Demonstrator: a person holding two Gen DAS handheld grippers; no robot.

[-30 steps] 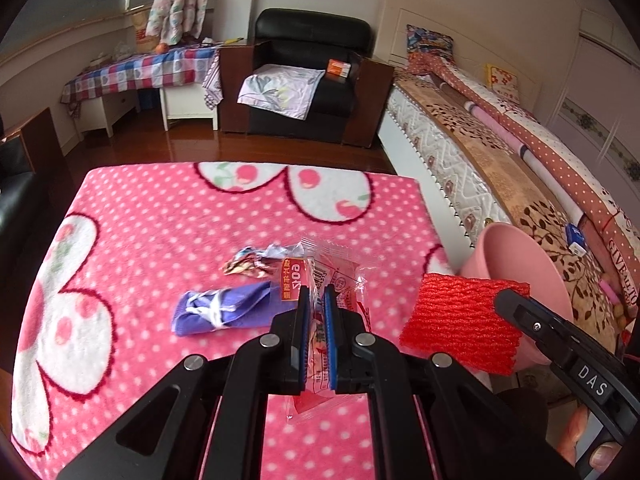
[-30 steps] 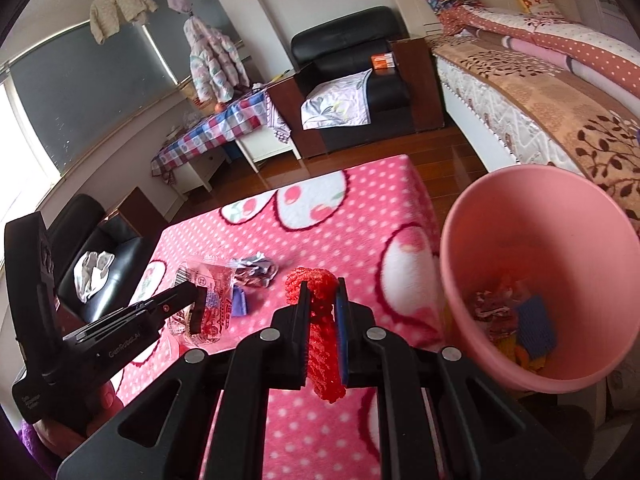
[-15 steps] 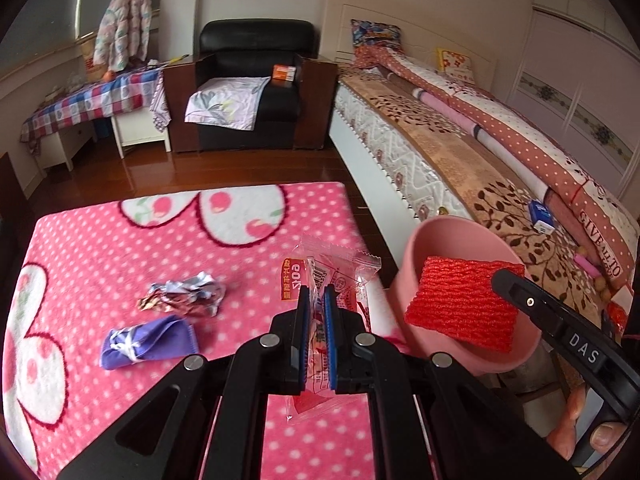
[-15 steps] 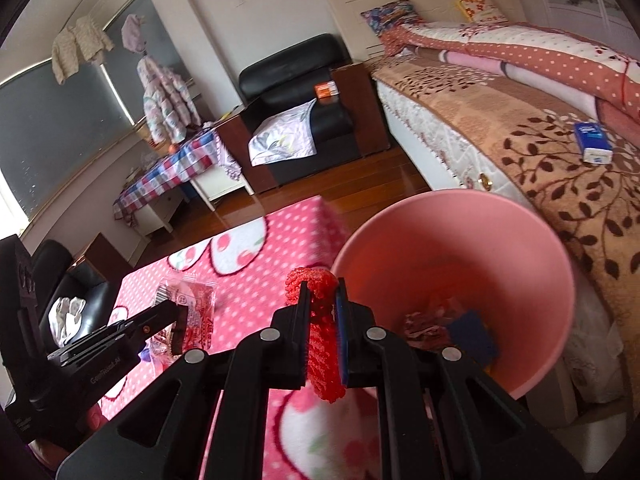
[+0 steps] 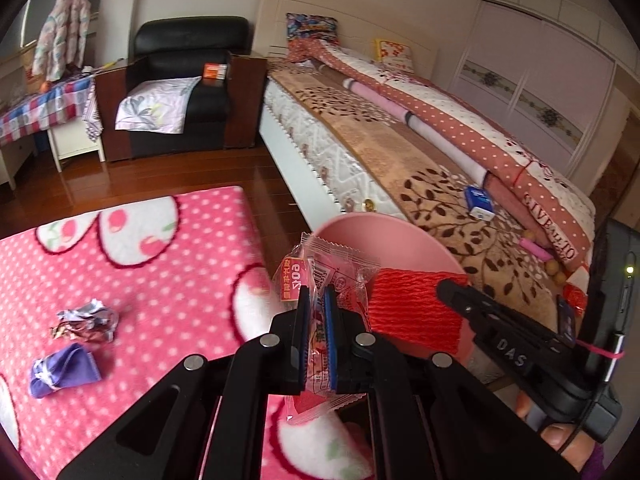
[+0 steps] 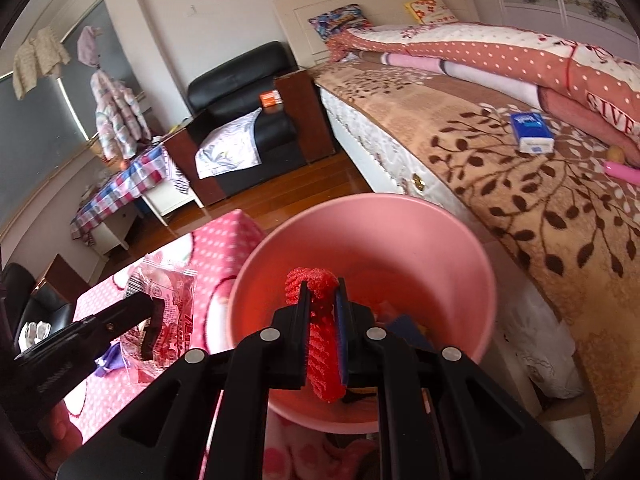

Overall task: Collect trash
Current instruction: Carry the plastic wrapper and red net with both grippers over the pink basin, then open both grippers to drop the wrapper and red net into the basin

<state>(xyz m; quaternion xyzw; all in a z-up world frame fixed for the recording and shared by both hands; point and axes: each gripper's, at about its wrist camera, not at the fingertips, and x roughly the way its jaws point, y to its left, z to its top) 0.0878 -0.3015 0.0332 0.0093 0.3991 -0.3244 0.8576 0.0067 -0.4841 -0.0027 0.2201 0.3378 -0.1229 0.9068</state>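
Note:
My left gripper [image 5: 314, 297] is shut on a clear snack wrapper [image 5: 340, 276] with red print, held at the table's right edge, just left of the pink bin [image 5: 372, 232]. My right gripper [image 6: 322, 290] is shut on a red foam net [image 6: 326, 344], which hangs over the open mouth of the pink bin [image 6: 400, 216]. Some trash lies at the bottom of the bin. In the left wrist view the red net [image 5: 412, 308] shows side-on in front of the bin. A crumpled foil wrapper [image 5: 86, 322] and a purple wrapper [image 5: 64, 372] lie on the pink dotted tablecloth [image 5: 160, 280].
The bin stands between the table and a bed [image 5: 400, 152] with a brown leaf-pattern blanket and a blue box [image 6: 532, 130] on it. A black armchair [image 5: 180, 80] and a checked side table [image 5: 40, 108] stand across the wooden floor.
Both grippers have swung right, away from the table's middle toward the bin. The red net now hangs over the bin's mouth; the snack wrapper has reached the table's right edge.

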